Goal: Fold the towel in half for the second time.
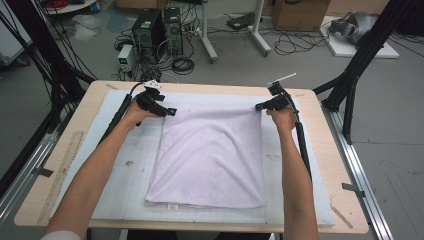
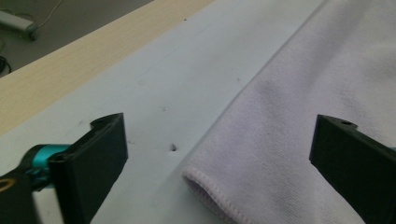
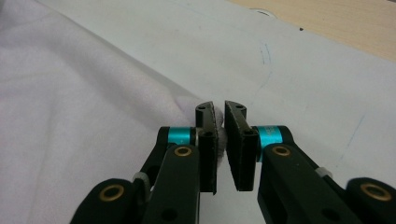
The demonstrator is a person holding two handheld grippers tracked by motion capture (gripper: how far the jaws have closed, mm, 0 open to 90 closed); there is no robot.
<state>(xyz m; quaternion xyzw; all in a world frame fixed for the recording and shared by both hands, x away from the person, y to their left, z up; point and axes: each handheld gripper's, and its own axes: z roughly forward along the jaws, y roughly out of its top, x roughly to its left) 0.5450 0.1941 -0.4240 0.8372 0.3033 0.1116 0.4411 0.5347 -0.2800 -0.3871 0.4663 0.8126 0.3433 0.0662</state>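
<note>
One pale lilac terry-cloth towel, folded into a rectangle, lay flat on one white gridded mat covering the light wooden surface. Long axis ran from the near edge toward the far edge of the surface, with the far short edge between the two claws and a small white tag at the near hem. Two claws, one in each hand.

Left claw hovered at the towel's far left corner, jaws spread wide and gripping nothing; seen in the left gripper view with the stitched corner hem between the jaws, untouched.

Right claw sat at the far right corner, jaws pinched almost together on a small fold of the towel's corner in the right gripper view.

One wooden ruler lay along the left edge.
</note>
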